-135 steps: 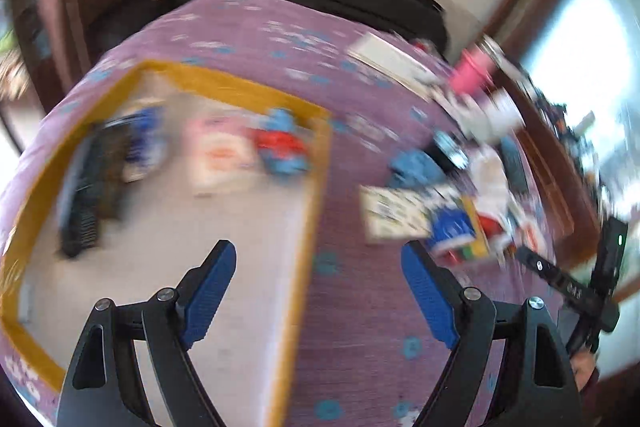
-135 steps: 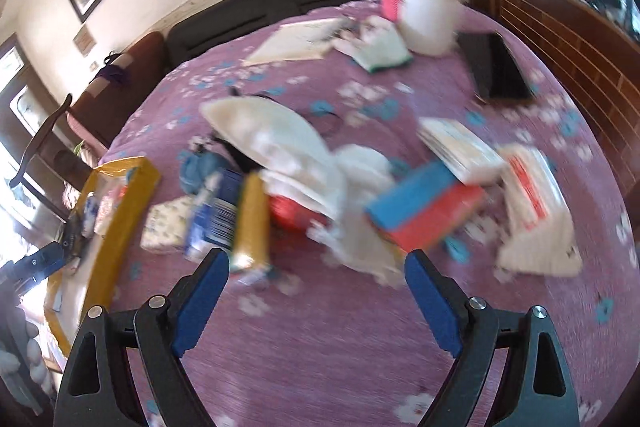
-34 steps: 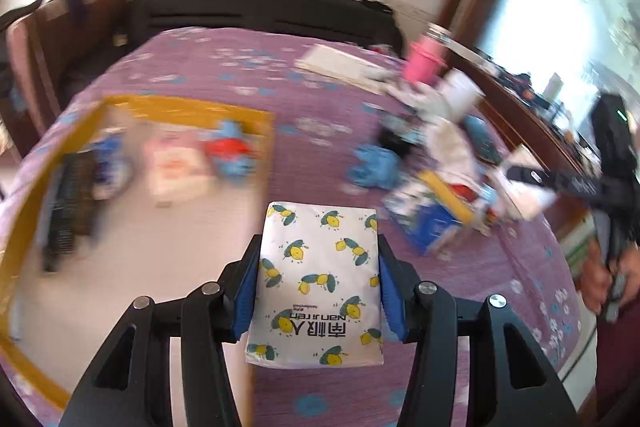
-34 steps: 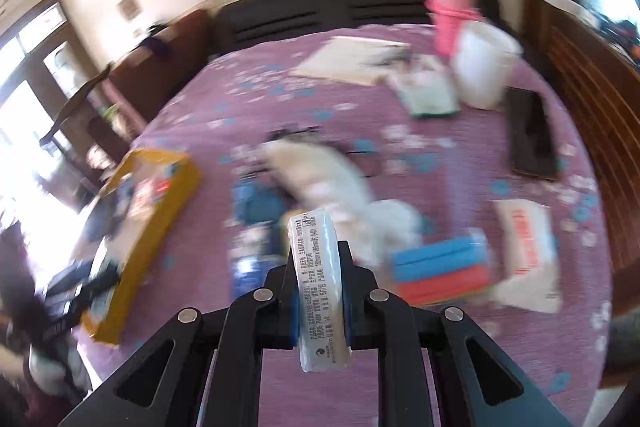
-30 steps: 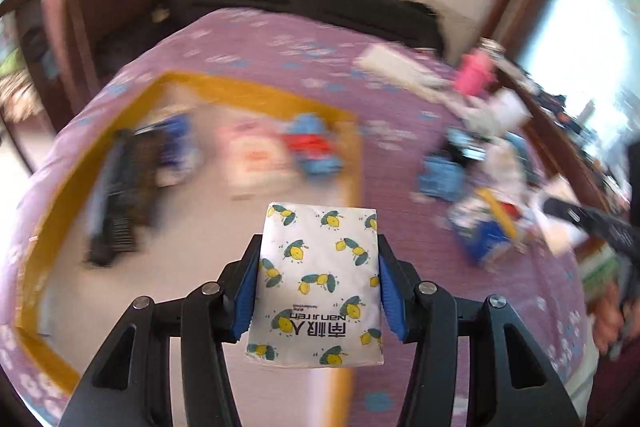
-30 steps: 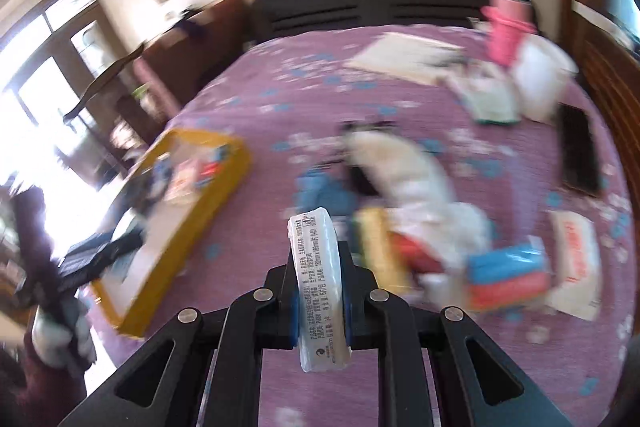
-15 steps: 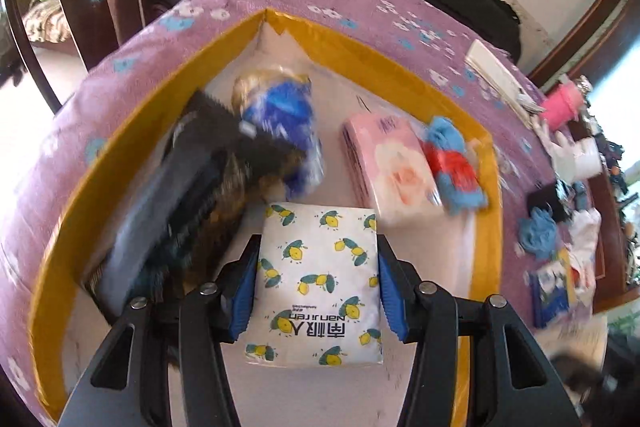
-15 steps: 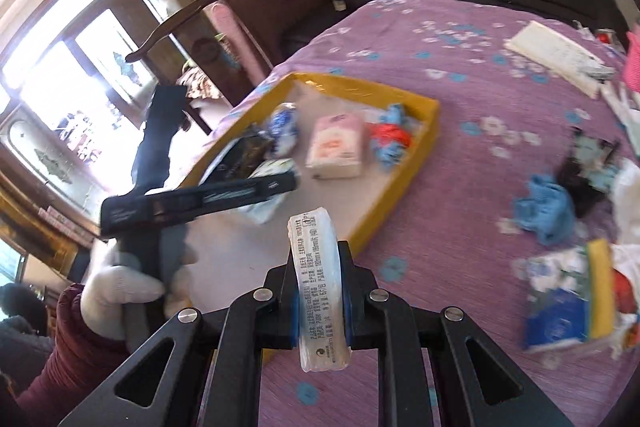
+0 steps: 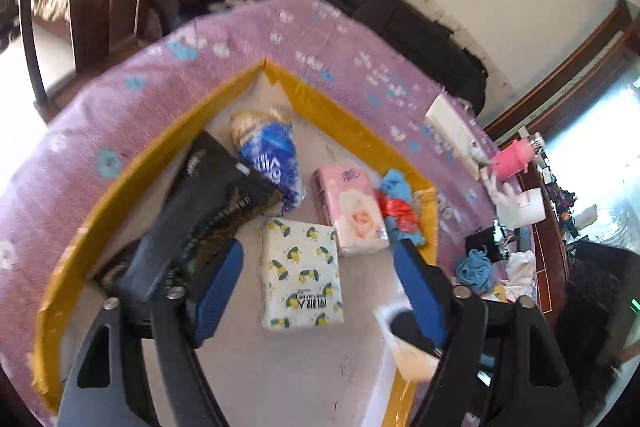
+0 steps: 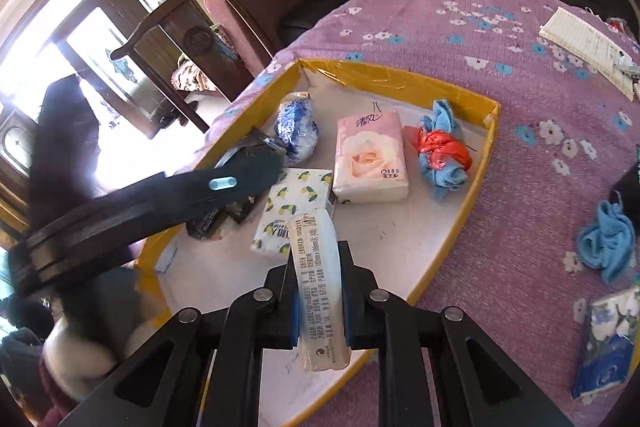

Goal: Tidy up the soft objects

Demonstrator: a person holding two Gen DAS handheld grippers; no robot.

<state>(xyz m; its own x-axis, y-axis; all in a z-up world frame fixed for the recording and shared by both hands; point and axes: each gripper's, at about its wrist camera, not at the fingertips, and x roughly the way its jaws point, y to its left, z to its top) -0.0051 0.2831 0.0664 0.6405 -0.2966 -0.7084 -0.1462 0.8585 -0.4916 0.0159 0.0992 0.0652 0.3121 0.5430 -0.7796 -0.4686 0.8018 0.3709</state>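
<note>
From the left wrist: the left claw (image 9: 320, 291) is now standing spread wide, where half a second ago it was pinching the lemon-print tissue pack (image 9: 302, 273). That pack is now lying flat on the floor of the yellow-rimmed tray (image 9: 352, 131), between the two blue pads (image 9: 218, 289) and touching neither. It is lying just beside the pink tissue pack (image 9: 352, 211), with the black pouch (image 9: 200, 215) on its other side and the blue foil bag (image 9: 272, 155) beyond it. The blue and red cloth bundle (image 9: 396, 207) is sitting past the pink pack, against the tray rim. One more soft thing is therefore counting as sorted. The claw is hovering low over the tray, tilted downward, its tips straddling the lemon pack.

From the right wrist: the right claw (image 10: 320, 291) is pinching a slim white tissue packet (image 10: 320, 287) on edge, its printed side facing up. It is hanging above the near part of the tray, just short of the lemon pack, angled down toward the tray floor. The left tool is reaching across from the side over the black pouch. Judging by this, the white packet is next to go in, probably on the bare tray floor near the lemon pack. Outside the tray, on the purple flowered bench cloth (image 10: 520, 75), a blue cloth (image 10: 608, 239) and a blue-and-white packet (image 10: 604, 343) are waiting.
</note>
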